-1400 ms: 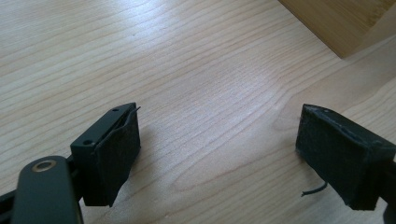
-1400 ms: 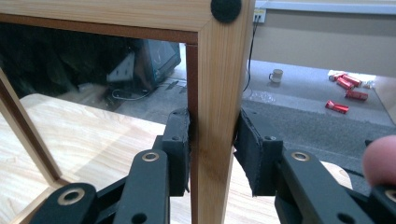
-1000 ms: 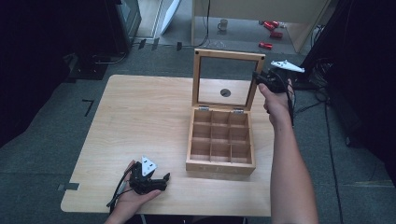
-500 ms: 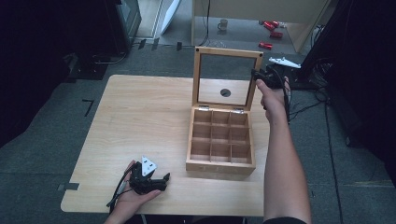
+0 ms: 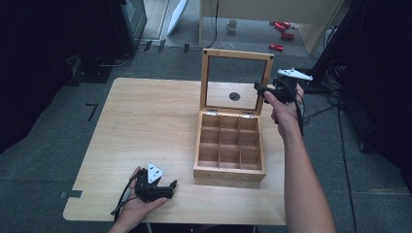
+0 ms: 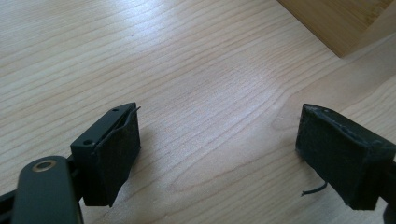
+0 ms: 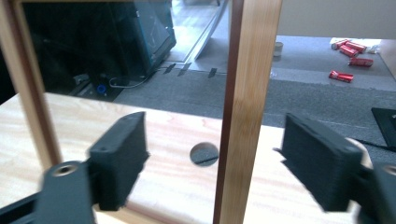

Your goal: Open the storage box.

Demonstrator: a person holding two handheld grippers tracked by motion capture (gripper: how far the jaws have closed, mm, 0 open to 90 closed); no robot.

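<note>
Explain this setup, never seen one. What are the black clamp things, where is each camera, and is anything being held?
There is no robot here: a person holds a hand-held two-jaw gripper in each hand. The high view looks down from above the person's side of the wooden table. The other two pictures come from cameras riding on the grippers, looking out along their black jaws.

On the table stands a wooden box divided into small compartments, which look empty. Its glass-paned lid stands upright.

The left gripper rests at the near edge of the table, jaws wide apart over bare wood, with a corner of the box ahead of it in its own view.

The right gripper is up at the lid's right side. In its view the jaws stand open on either side of the lid's wooden frame bar, not closed on it. So nothing is held.
</note>
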